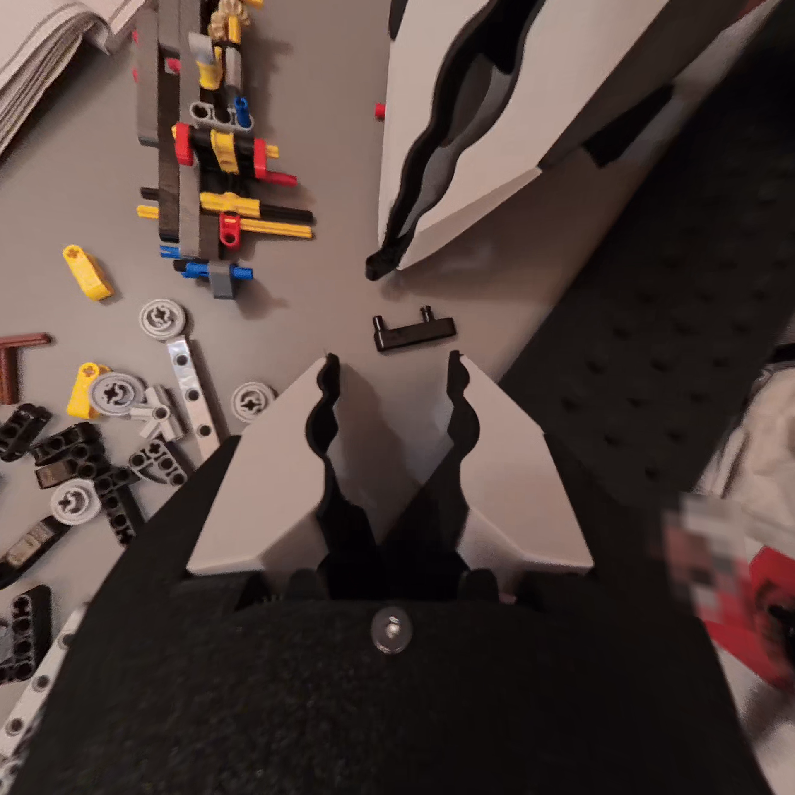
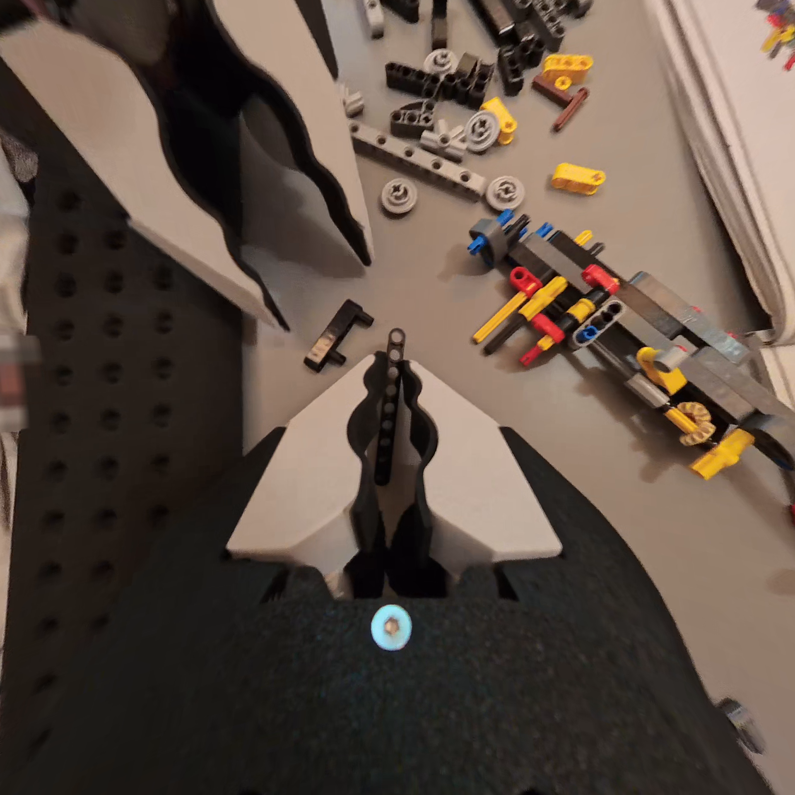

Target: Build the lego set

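- The left gripper (image 1: 393, 357) is hovering over the grey table (image 1: 335, 86) with its jaws spread wide and nothing between them.
- A small black bracket (image 1: 414, 334) with two pegs is lying flat on the table just ahead of the left fingertips, touching neither.
- The right gripper (image 2: 393, 359) is pinching a thin black beam (image 2: 390, 400) with a row of holes; the beam is running lengthwise between the closed jaws and its end hole is poking out past the tips.
- In the right wrist view the bracket (image 2: 333, 335) is sitting just left of the beam's tip, apart from it.
- The model (image 1: 206, 172), a long grey and black frame with yellow, red and blue pins and axles, is lying on the table well to the left of the left gripper; in the right view it (image 2: 602, 327) is lying to the right.
- Loose parts (image 1: 107, 430) are lying scattered near the model: grey pulleys, yellow connectors, black beams, a light-grey beam.
- A booklet (image 1: 43, 51) is lying at the table's far edge.
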### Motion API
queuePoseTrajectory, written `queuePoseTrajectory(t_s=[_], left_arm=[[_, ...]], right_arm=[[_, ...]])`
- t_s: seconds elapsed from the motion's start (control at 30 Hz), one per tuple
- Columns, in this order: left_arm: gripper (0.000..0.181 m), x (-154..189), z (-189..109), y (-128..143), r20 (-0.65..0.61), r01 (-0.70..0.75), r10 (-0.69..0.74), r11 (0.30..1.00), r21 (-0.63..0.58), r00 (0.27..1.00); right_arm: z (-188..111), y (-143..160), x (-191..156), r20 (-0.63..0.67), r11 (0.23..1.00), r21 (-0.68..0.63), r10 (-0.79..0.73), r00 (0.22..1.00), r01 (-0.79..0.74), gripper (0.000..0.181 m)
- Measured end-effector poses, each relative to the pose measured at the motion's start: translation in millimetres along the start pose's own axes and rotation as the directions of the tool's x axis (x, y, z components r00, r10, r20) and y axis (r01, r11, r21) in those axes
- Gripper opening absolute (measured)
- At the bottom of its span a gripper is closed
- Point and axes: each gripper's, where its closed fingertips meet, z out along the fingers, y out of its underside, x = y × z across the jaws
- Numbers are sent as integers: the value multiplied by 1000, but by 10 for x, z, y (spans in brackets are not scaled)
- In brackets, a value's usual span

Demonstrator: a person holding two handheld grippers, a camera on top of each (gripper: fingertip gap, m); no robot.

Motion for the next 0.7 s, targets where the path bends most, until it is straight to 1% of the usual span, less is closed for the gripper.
queuePoseTrajectory(t_s=[0.1, 0.17, 0.23, 0.3, 0.4, 0.43, 0.5, 0.6, 0.63, 0.7], left_arm=[[54, 65, 80, -54, 3, 37, -37, 999, 5, 999], [54, 68, 115, -55, 29, 49, -49, 999, -14, 998], [51, 73, 147, -65, 51, 56, -55, 998, -25, 997], [41, 85, 164, -69, 68, 51, -48, 998, -41, 996], [39, 86, 172, -64, 84, 22, -15, 996, -86, 996], [38, 93, 178, -71, 74, -8, 15, 996, -91, 997], [39, 66, 177, -100, 85, -113, 119, 991, -76, 989], [39, -62, 115, -151, 180, -310, 315, 949, -59, 932], [39, -80, 70, -203, 209, -357, 353, 934, -23, 912], [39, -111, -40, -326, 265, -381, 350, 922, 73, 898]], right_arm=[[-40, -54, 36, -34, 998, 66, 10, 999, -7, 5], [-88, -92, 55, -45, 993, 119, 31, 999, -26, 5], [-135, -106, 82, -28, 985, 154, 77, 997, -72, 5], [-191, -144, 130, -14, 972, 199, 130, 991, -125, 6], [-262, -245, 156, 67, 927, 285, 234, 970, -244, 6], [-275, -273, 143, 118, 906, 303, 273, 955, -296, 6], [-262, -282, 101, 233, 862, 298, 351, 907, -410, 5], [-235, -275, 101, 338, 796, 274, 445, 829, -539, 5], [-257, -317, 97, 374, 772, 289, 454, 809, -566, 5], [-313, -416, 61, 455, 728, 308, 454, 767, -613, 5]])
